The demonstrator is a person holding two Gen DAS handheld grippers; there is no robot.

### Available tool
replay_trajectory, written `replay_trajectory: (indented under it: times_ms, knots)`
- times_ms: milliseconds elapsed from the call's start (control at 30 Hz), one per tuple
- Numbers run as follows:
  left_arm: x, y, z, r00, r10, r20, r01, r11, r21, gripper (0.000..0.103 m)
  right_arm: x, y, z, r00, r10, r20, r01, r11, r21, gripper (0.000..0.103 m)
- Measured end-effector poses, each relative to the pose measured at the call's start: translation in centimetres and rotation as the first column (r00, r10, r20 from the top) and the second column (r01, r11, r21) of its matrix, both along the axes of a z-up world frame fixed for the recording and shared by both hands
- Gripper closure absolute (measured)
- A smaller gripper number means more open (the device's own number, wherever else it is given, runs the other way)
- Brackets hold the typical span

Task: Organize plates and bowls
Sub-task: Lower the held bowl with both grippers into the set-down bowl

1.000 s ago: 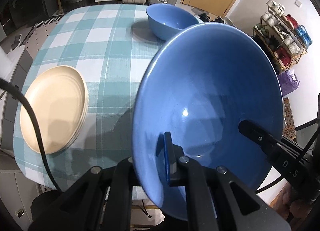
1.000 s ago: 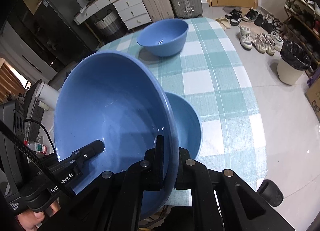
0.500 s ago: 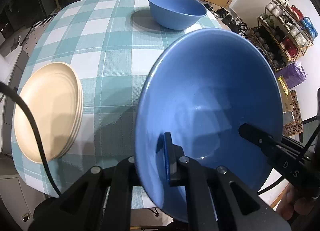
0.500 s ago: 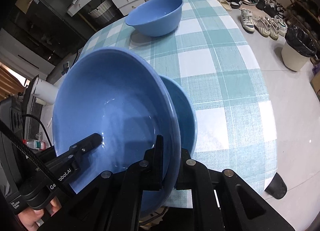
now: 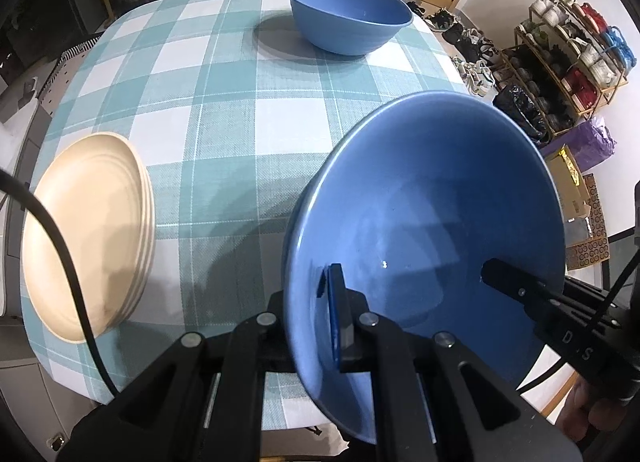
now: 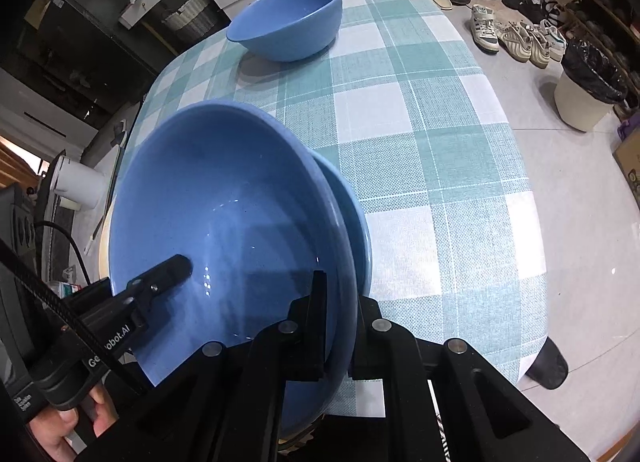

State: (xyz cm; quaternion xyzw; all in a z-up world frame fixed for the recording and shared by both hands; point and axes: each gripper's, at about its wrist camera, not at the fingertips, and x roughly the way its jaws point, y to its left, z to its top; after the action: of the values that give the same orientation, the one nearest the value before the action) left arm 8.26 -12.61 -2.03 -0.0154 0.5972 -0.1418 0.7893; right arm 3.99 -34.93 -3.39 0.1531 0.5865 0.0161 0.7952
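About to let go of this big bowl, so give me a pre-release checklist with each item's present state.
1. Left gripper clamped on the held bowl rim: ok.
2. Right gripper clamped on the opposite rim: ok.
3. Lower bowl sits directly beneath the held bowl, rims roughly lined up: ok.
4. Held bowl fully seated in the lower bowl: cannot tell, the contact is hidden.
5. Stack of cream plates stands apart from the bowls, not in the way: ok.
6. Far bowl sits well away across the checked tablecloth: ok.
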Motion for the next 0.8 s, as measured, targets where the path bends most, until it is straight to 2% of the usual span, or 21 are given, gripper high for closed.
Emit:
replay_trajectory:
  times_ms: [200, 600, 800]
  knots:
    - [0.5, 0.7, 0.2, 0.999, 0.007, -0.033, -0.009, 0.999, -0.039, 0.095, 0.3, -0.1, 0.1, 1.0, -0.005, -0.007, 0.005, 1.0, -0.012, 0.097]
    - [0.7, 1.6, 1.1, 0.999, 0.02, -0.029, -0.022, 0.997, -0.071, 0.095, 0.1, 0.3, 0.4, 1.0, 0.012, -0.019, -0.013, 0.999, -0.037, 0.097]
    - [0.6, 1.8, 1.1, 0.999, 0.018, -0.03, -0.021, 0.997, -0.074, 0.095, 0.2, 1.3, 1.0, 0.999, 0.043, -0.024, -0.045, 0.994, -0.099, 0.097]
